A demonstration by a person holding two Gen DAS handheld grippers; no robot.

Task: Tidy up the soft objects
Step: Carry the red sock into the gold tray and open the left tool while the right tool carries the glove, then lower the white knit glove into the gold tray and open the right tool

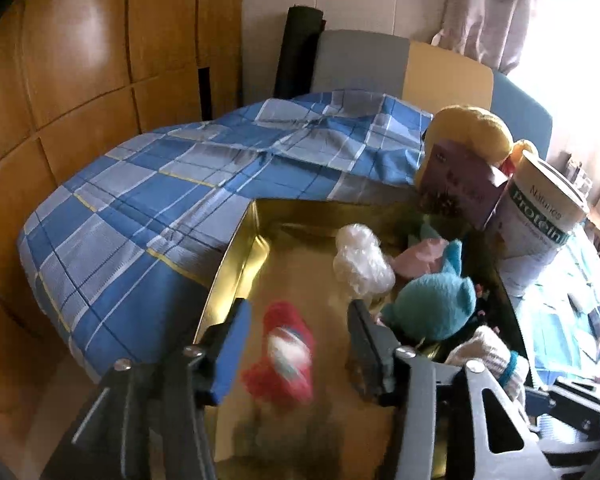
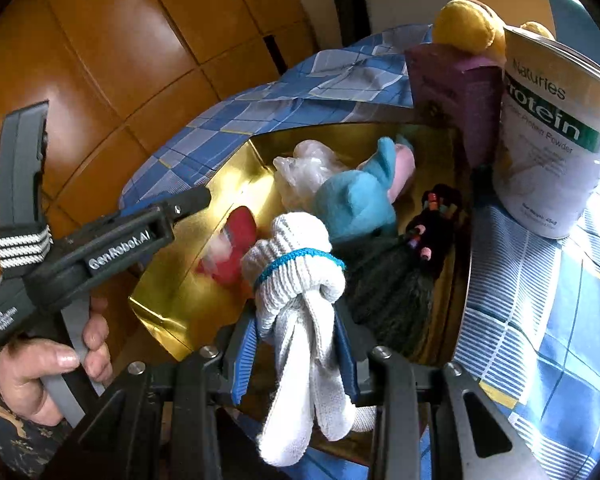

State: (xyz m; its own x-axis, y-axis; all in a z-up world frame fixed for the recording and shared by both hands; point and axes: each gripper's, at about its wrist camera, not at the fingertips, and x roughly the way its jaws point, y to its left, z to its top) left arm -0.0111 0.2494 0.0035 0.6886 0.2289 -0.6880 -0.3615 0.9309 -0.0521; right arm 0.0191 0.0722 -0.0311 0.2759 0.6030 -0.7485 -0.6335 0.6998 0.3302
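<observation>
My left gripper (image 1: 296, 340) has its jaws spread apart, and nothing is pinched between them. The little red and white soft toy (image 1: 282, 356) sits in the gap, blurry, over the floor of the gold box (image 1: 236, 256). I think it is dropping in or has just landed, but the blur makes that hard to tell.

My right gripper (image 2: 296, 344) is pinching the white knit glove (image 2: 300, 300) by its middle. I hold it there so the knotted part stays bunched up. Its long way runs toward me: the cuff with the blue band points into the box, and the loose fingers hang down near the camera.

The box already holds a blue plush toy (image 2: 356, 200), a crumpled clear bag (image 2: 300, 176) and a dark beaded thing (image 2: 432, 220). So the glove hangs right above its new home.
</observation>
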